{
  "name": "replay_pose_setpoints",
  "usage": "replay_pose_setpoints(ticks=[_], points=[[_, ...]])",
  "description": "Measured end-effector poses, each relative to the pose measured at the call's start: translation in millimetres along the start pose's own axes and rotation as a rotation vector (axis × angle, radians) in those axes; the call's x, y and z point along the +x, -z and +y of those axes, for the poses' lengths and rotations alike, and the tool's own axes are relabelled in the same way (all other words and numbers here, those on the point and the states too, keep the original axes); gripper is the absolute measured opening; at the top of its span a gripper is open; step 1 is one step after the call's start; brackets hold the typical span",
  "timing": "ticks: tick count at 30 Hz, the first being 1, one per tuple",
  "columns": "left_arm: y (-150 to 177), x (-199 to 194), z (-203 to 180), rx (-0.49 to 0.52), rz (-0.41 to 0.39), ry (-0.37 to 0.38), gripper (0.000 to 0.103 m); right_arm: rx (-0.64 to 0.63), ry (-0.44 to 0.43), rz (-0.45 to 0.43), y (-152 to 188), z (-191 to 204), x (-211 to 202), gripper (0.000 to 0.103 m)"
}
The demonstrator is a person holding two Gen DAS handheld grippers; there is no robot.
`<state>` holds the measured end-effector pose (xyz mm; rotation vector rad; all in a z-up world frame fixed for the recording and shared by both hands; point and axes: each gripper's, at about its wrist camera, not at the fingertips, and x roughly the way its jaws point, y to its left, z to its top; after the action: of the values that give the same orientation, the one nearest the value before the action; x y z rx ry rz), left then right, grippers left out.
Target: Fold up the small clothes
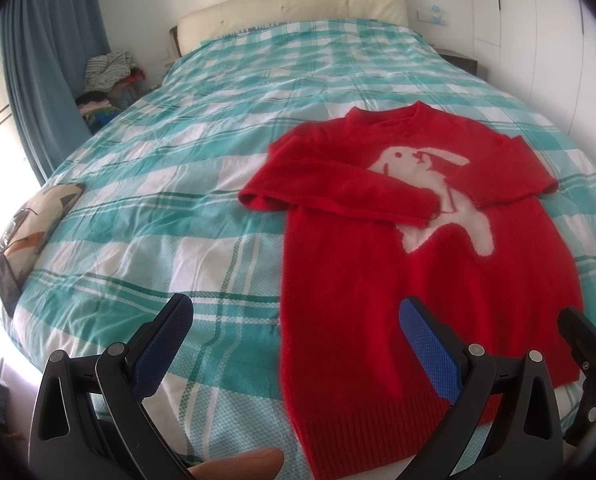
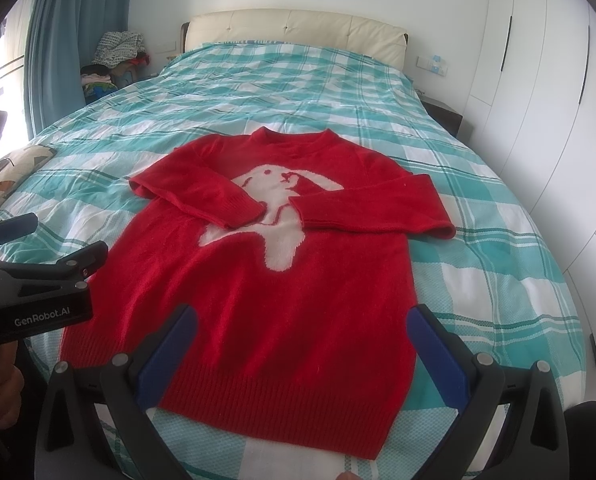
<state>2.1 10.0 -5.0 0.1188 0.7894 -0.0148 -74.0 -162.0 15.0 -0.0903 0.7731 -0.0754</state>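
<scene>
Teal-and-white checked bedspread [image 2: 478, 264] covers the bed we work on, and the red rabbit sweater [image 2: 257, 292] lies flat on it, face up, collar toward twelve o'clock and ribbed hem [image 2: 281, 404] at six, nearest us. Both sleeves are already crossed inward over the white rabbit [image 2: 281, 216], cuffs almost meeting at the chest. Our right gripper [image 2: 302, 352] hovers above the hem with its blue-padded fingers spread wide, pinching nothing; our left gripper [image 1: 293, 344] hangs likewise spread at the sweater's nine o'clock edge.

We judge the next fold to be hem up to collar. To do it well we should take the two hem corners at the same time, pinch both layers of the knit, lift evenly and carry toward twelve o'clock without dragging the sleeves loose. Soft, fuzzy knit may stretch or slip from a shallow bite.

Beyond the bed stand a cream headboard [image 2: 293, 28], blue curtains [image 2: 73, 20] at ten o'clock and white wardrobe doors [image 2: 538, 80] at two.
</scene>
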Motion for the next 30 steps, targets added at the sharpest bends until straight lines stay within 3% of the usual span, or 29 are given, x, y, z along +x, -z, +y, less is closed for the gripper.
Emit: replay_pose_setpoints(ticks=[13,30], points=[[0,-1,0,-0.004,0.001,0.0,0.103,0.003,-0.005,0.004,0,1,-1,0.103],[23,-28,40,-0.013,0.003,0.03,0.103,0.013,-0.005,0.005,1,-5,1,0.103]])
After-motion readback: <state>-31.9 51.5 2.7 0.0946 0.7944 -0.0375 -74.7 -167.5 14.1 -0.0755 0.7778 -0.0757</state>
